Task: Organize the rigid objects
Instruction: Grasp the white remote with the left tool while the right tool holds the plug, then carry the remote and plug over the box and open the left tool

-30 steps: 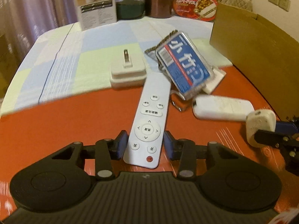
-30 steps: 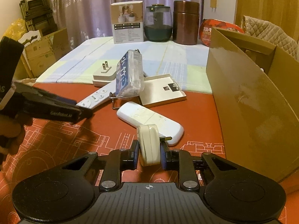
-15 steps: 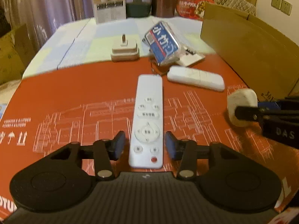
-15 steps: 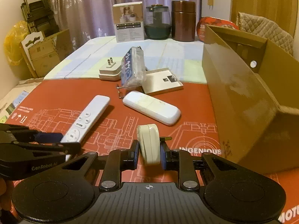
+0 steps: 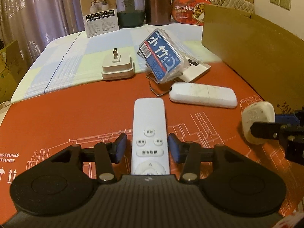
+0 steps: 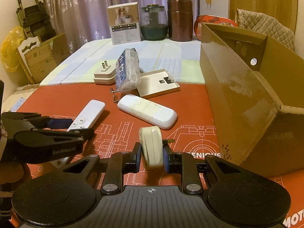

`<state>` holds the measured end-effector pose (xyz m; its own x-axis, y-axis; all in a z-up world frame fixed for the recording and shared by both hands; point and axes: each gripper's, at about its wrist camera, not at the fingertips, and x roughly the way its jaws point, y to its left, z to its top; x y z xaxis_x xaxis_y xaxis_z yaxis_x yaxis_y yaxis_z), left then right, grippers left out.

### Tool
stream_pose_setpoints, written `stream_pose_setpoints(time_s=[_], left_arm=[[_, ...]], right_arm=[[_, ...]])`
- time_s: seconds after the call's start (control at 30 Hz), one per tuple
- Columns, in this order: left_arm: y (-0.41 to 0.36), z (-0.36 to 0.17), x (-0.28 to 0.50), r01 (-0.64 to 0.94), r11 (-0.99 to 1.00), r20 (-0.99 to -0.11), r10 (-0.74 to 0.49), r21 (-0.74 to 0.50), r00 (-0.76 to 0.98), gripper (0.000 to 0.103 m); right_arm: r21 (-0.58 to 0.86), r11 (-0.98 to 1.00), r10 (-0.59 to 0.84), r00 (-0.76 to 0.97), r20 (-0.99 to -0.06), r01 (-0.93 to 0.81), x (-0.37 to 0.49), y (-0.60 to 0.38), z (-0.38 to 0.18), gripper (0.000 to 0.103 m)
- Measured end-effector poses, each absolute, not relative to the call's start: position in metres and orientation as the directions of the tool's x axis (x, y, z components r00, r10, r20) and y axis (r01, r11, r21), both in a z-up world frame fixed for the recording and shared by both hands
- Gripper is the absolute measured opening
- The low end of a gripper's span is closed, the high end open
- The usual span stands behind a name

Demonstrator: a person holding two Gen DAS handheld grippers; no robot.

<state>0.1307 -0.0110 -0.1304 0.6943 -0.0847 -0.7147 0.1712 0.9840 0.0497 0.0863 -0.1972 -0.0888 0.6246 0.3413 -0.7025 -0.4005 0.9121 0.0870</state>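
A slim white remote [image 5: 149,117] lies flat on the red mat, its lower half between the blue pads of my left gripper [image 5: 147,146]. The jaws are open, with a narrow gap on each side of the remote. My right gripper [image 6: 151,155] is shut on a cream plug adapter [image 6: 152,146], held on edge just above the mat; the adapter [image 5: 254,114] also shows at the right of the left wrist view. A wider white remote [image 6: 148,112], a clear case with a blue label [image 6: 127,70] and a white charger [image 6: 103,74] with upright prongs lie farther back.
A large open cardboard box [image 6: 237,87] stands on the right, close to the right gripper. A flat white tray [image 6: 157,83] lies behind the wider remote. A carton, a glass jar and a brown canister [image 6: 179,20] line the table's far end.
The left gripper drew the slim remote back from the pile toward the near side, then its jaws widened and let go. The right gripper backed off slightly, still holding the adapter.
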Motion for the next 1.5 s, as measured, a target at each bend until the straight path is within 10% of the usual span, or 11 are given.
stream_pose_setpoints(time_s=[0.8,1.5], left_arm=[[-0.017,-0.026,0.092,0.102,0.992,-0.645,-0.122,-0.068,0.754,0.033],[-0.2,0.03,0.105,0.406,0.902,-0.6,-0.406,-0.145,0.689,0.033]], right_arm=[[0.111,0.907,0.392,0.721,-0.571,-0.406,0.063,-0.208,-0.008,0.019],[0.11,0.984,0.179,0.83,-0.528,-0.142,0.086,-0.384,0.051,0.02]])
